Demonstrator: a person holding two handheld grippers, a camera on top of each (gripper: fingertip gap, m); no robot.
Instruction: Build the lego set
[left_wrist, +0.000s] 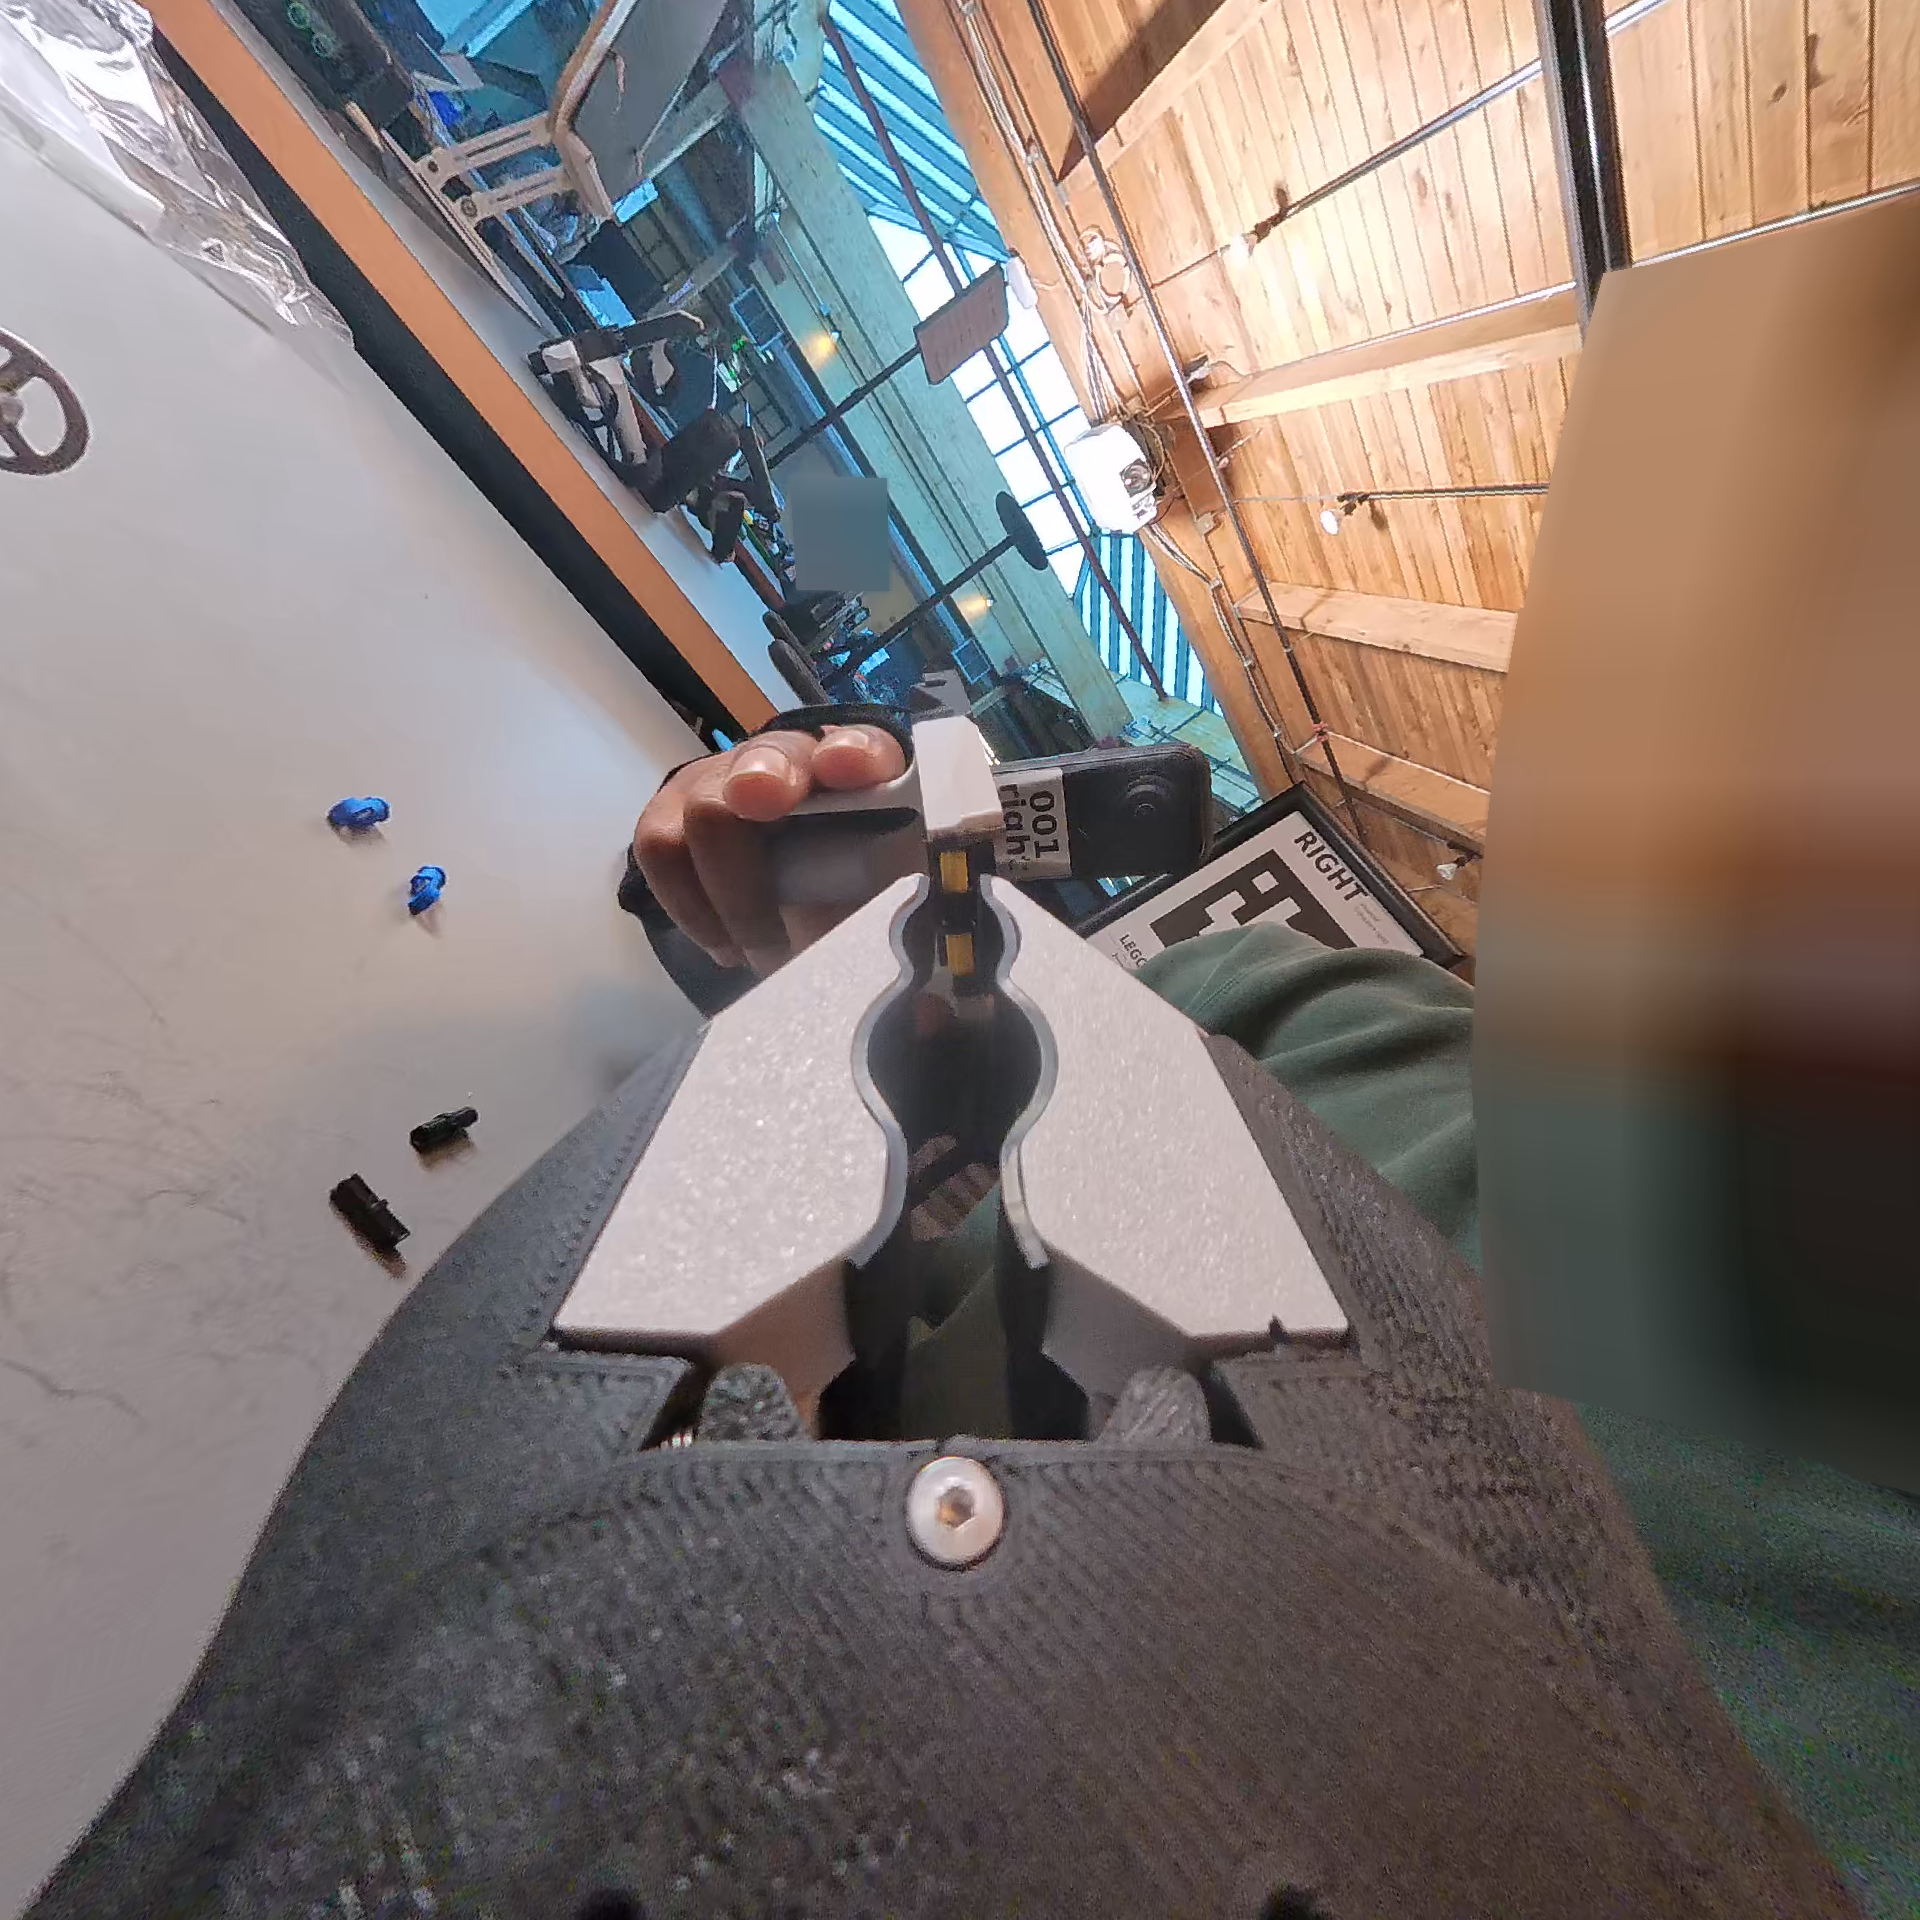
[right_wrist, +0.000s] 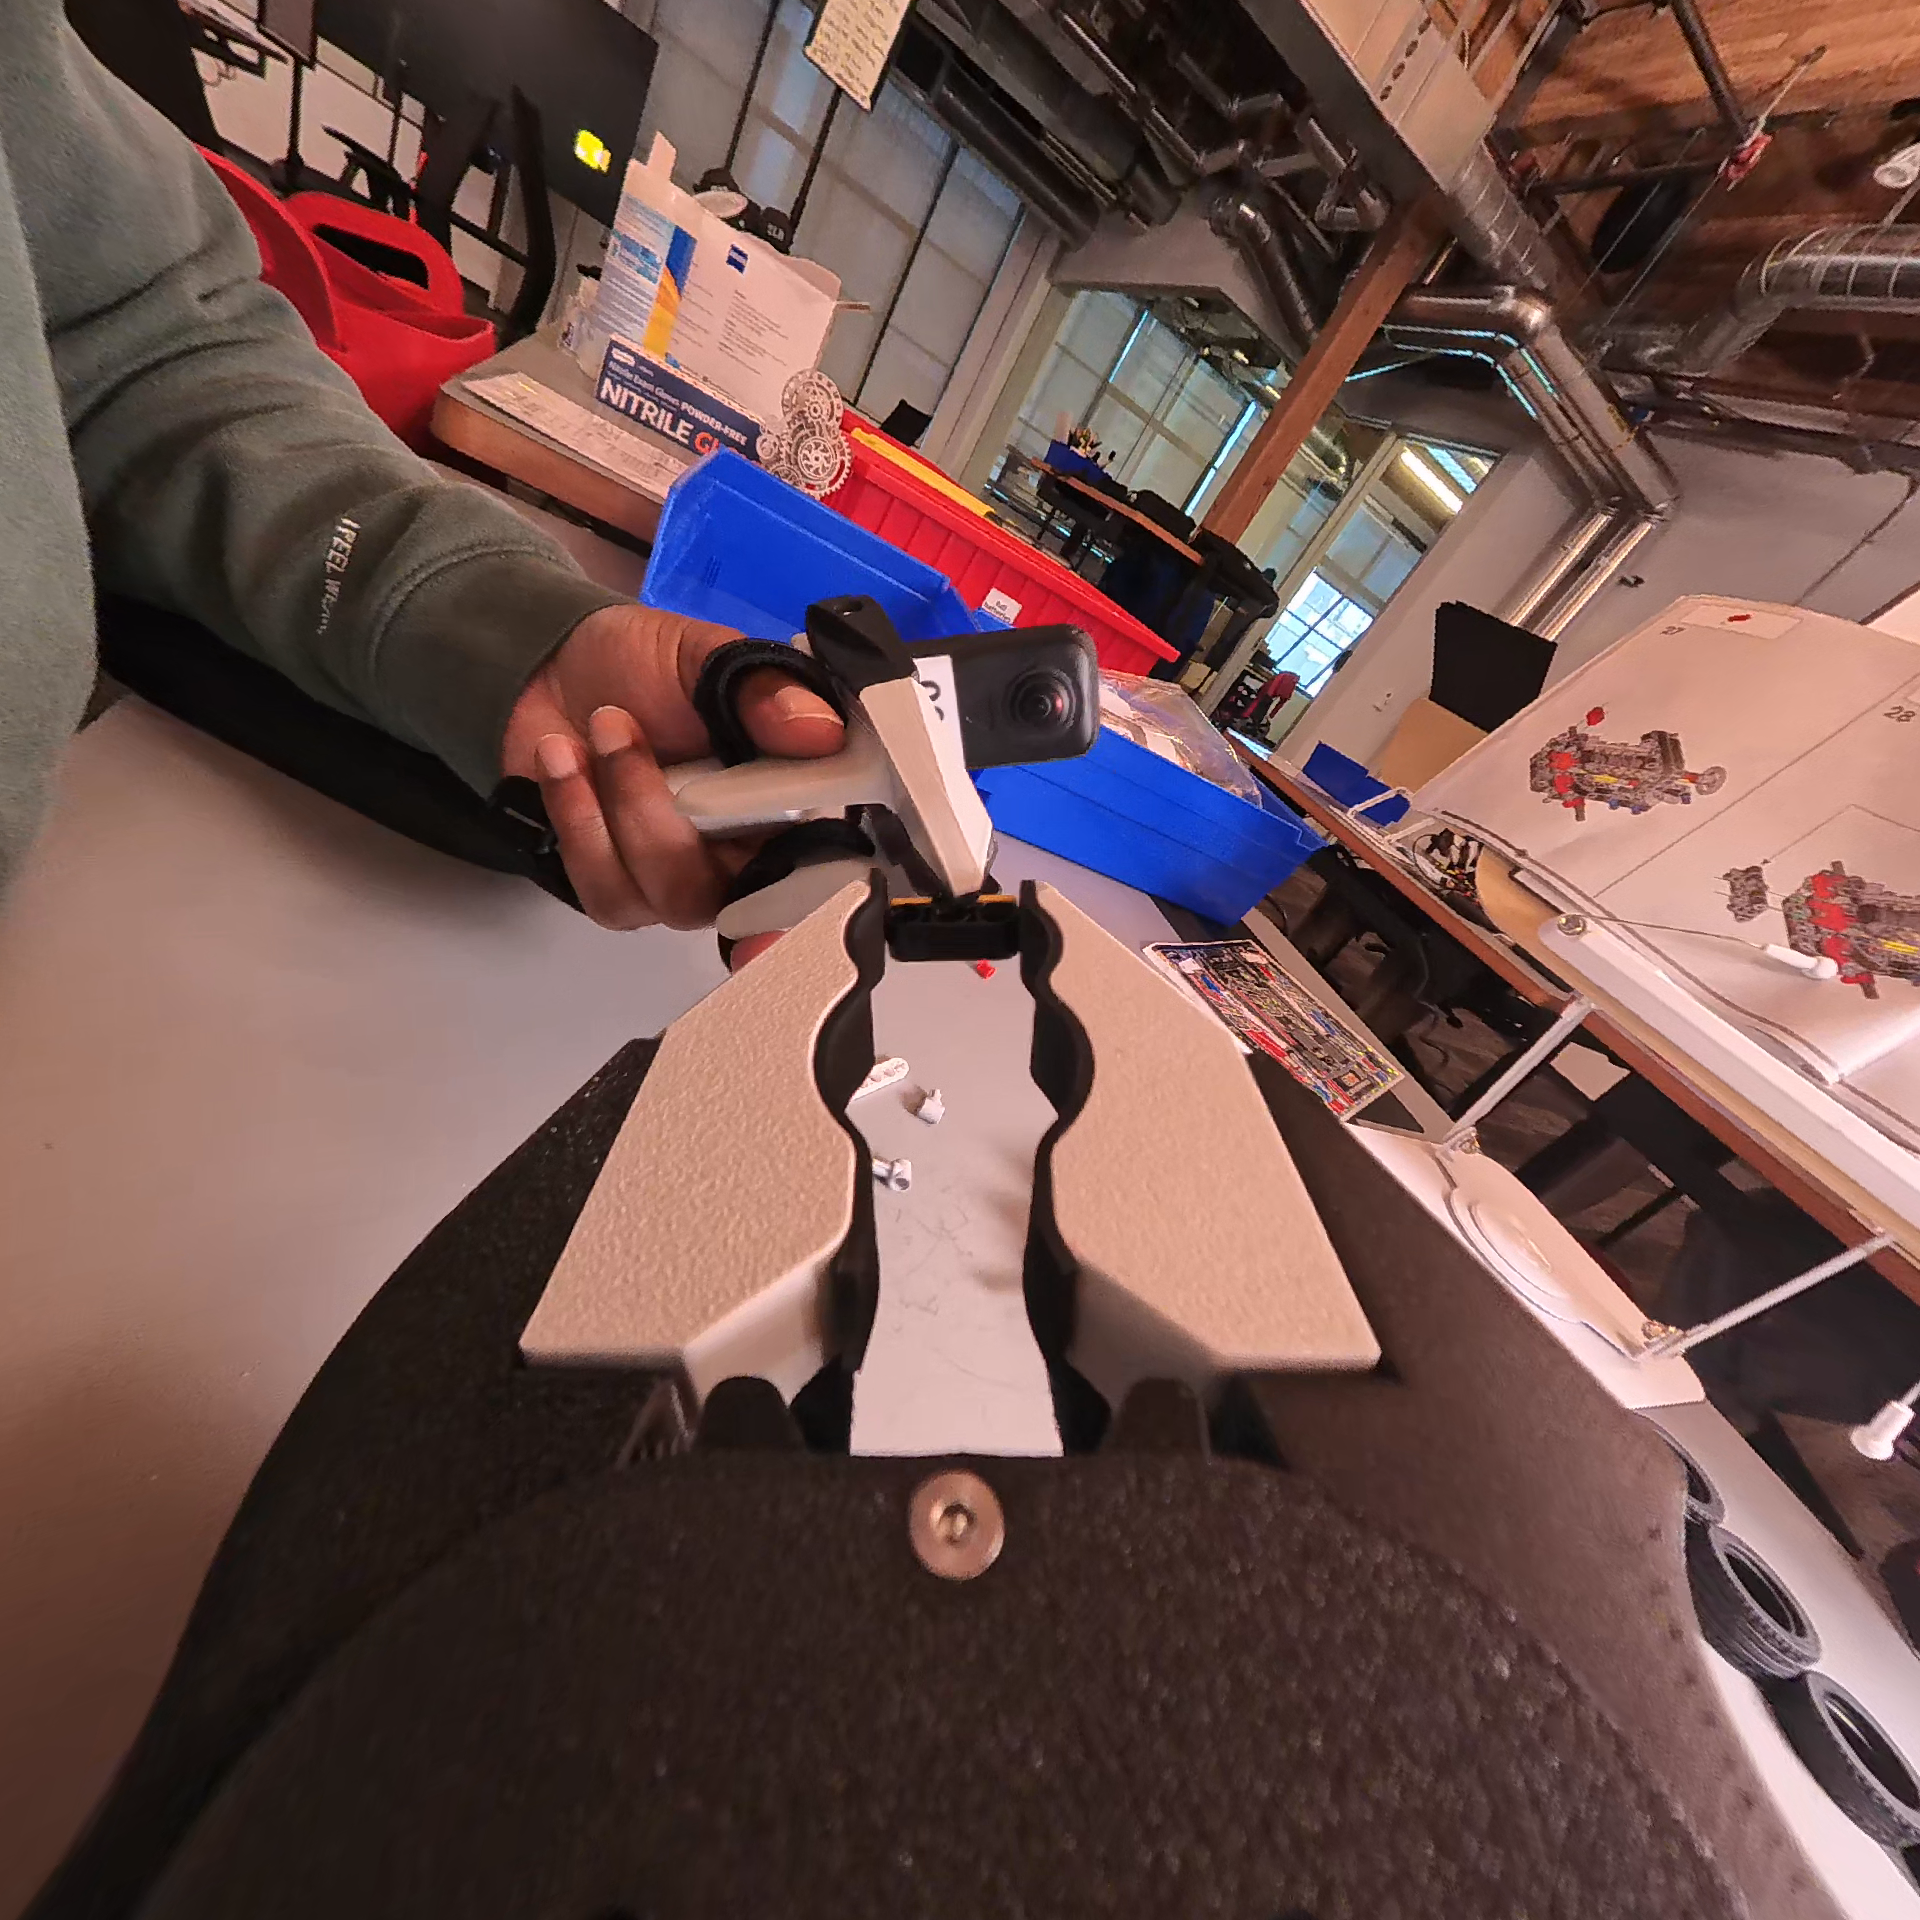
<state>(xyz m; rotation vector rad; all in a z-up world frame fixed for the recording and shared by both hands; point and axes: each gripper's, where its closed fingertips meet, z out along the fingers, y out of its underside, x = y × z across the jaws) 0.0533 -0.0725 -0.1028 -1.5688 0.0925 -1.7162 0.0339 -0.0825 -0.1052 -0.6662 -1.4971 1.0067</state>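
Note:
A small black Lego assembly with yellow parts (left_wrist: 956, 940) sits between my left gripper's (left_wrist: 954, 896) fingertips, which are closed on it. The right gripper (left_wrist: 951, 831), held by a hand, meets it from ahead. In the right wrist view my right gripper (right_wrist: 954, 914) is shut on the same black piece (right_wrist: 951, 932), with a yellow edge on top. The left gripper (right_wrist: 940, 831) comes down onto it from above, held by a hand in a green sleeve. The assembly is held in the air above the grey table (right_wrist: 260, 1039).
Two blue pins (left_wrist: 358, 810) and two black pins (left_wrist: 444, 1129) lie on the table at left. White pins (right_wrist: 928, 1107), a red bit (right_wrist: 982, 968) and a sticker sheet (right_wrist: 1278, 1023) lie below. Blue bins (right_wrist: 1132, 821), an instruction booklet on a stand (right_wrist: 1714, 831) and tyres (right_wrist: 1756, 1621) are at right. Both grippers' tips are close together, under 4 cm apart.

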